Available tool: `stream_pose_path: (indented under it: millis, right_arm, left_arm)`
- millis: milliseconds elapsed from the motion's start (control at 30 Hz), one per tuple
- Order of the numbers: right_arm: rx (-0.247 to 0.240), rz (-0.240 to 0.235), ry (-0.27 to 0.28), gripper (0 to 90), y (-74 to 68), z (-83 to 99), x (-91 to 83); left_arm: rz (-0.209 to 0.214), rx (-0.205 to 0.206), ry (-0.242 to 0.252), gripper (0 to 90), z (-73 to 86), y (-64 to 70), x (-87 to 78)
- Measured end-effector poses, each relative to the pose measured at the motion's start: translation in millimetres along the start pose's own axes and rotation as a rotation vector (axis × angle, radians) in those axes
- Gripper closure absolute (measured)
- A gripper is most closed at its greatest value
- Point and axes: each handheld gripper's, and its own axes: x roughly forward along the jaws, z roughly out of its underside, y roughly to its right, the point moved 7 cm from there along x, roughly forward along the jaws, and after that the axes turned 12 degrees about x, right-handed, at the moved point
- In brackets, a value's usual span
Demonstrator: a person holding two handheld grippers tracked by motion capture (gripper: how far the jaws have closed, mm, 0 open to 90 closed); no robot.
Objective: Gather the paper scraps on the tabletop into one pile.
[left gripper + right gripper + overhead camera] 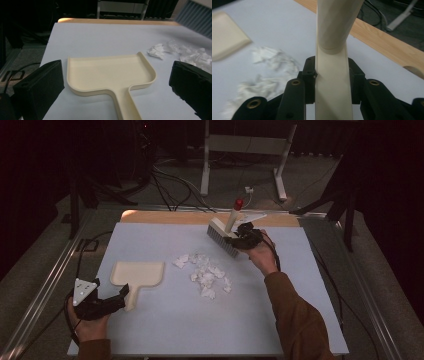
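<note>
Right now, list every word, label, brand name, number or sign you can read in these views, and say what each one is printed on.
There are none to read.
Dustpan: plain cream plastic, no marking.
Brush: bare handle in the right gripper, no print.
Paper scraps: white, no writing visible.
Left gripper: its grey plate carries pale dots, no letters.
Table: unmarked.

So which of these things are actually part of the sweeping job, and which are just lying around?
Part of the job:
- brush, clamped in the right gripper
- cream dustpan, flat on the table, its handle between the open jaws of the left gripper
- scraps of torn white paper in the middle of the table

Just lying about:
- cables on the floor
- white metal stand behind the table
</note>
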Motion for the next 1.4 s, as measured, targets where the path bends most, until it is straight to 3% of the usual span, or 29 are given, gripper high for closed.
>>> stream_pose_path:
  millis: [133, 267, 533, 833, 1033, 1167, 1400]
  right_arm:
    - [-0.012, 0.022, -0.018, 67.1, 0.3, -0.8, 15.2]
    - [-0.070, 0.059, -0.043, 67.1, -3.8, 0.7, 30.0]
    - [-0.169, 0.118, -0.033, 67.1, -16.1, 2.0, 51.7]
    - [-0.273, -0.016, -0.043, 67.1, -44.7, 9.1, 59.5]
    - [-0.384, -0.090, -0.080, 67.2, -62.0, 18.8, 55.7]
    - [-0.469, -0.115, -0.101, 67.2, -71.4, 24.2, 51.4]
    - [-0.549, -0.161, -0.127, 67.1, -82.1, 35.7, 39.0]
  left_arm:
    - [0.005, -0.003, 0.002, 0.6, 0.4, 1.2, 0.0]
    - [0.008, -0.012, 0.000, 0.6, 1.7, 0.8, -0.1]
    - [0.011, -0.015, 0.003, 0.7, 1.7, 0.8, -0.8]
    - [0.014, -0.017, 0.001, 1.1, 2.6, 0.9, -1.1]
    - [0.013, -0.019, -0.004, 1.4, 3.7, 1.2, -0.7]
    - [0.018, -0.017, -0.009, 1.5, 4.3, 3.4, 0.5]
    - [0.016, -0.022, -0.014, 1.6, 5.3, 3.0, 1.6]
